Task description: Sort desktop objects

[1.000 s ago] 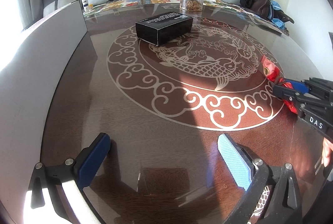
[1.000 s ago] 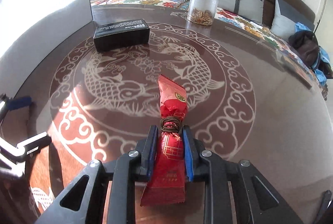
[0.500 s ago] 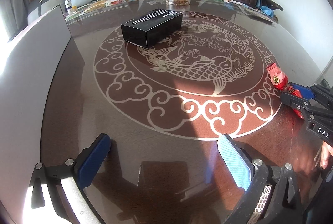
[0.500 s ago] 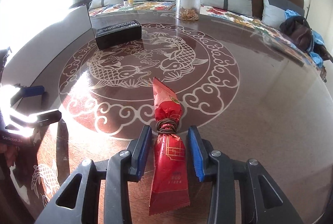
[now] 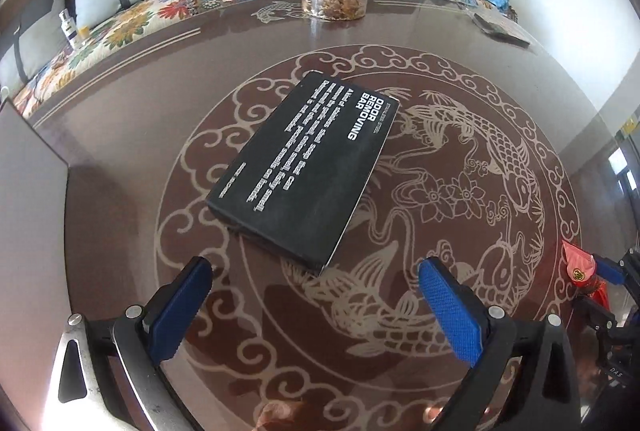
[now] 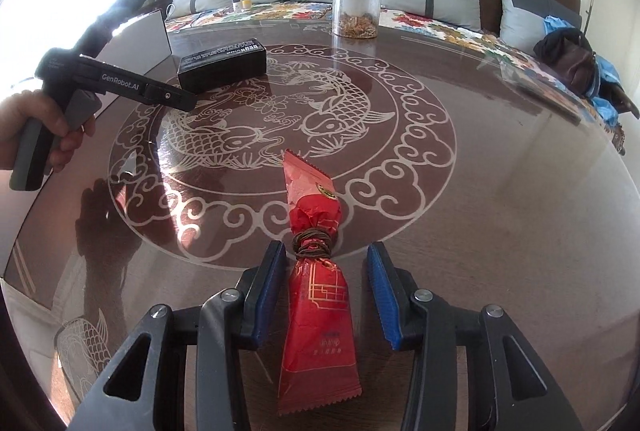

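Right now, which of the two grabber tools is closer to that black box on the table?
Left. The left gripper hovers just short of the black box, jaws wide and empty. The right gripper sits farther back, its jaws opening around the red packet.

Box's small print [image 5: 304,155] (blurred)

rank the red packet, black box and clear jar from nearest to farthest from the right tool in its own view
1. red packet, lying between the opening right tool pads, untouched.
2. black box, far left on the table.
3. clear jar, at the far edge.
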Demonstrator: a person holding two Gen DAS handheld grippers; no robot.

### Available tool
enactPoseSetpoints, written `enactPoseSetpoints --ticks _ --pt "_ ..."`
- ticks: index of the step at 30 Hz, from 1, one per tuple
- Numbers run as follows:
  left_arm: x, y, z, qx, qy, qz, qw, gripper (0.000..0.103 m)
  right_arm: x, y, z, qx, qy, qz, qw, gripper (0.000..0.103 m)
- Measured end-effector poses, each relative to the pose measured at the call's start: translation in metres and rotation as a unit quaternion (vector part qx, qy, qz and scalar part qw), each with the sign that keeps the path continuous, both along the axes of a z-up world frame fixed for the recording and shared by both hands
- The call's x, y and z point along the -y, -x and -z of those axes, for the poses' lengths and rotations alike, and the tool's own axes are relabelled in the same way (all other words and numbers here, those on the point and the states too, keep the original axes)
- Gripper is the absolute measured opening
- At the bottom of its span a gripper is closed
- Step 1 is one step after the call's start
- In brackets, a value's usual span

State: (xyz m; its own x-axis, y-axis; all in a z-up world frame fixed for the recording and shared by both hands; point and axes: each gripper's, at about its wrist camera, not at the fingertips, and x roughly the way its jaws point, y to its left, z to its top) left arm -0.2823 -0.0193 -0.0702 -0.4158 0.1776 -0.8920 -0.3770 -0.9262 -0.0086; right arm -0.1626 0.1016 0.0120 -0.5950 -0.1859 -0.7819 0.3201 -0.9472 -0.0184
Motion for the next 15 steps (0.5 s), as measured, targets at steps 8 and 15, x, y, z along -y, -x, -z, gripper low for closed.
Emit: enactPoseSetpoints --ticks 8,15 --pt "-0.02 0.043 0.006 -0.005 0.002 -0.001 1.0 0.103 0.0 0.0 0.0 0.001 0.002 0.0 1.0 0.044" --pt "-0.009 0.025 0.001 -0.054 -0.012 -0.073 0.9959 0.057 0.0 -0.001 0.0 0.001 0.002 0.0 1.0 0.044"
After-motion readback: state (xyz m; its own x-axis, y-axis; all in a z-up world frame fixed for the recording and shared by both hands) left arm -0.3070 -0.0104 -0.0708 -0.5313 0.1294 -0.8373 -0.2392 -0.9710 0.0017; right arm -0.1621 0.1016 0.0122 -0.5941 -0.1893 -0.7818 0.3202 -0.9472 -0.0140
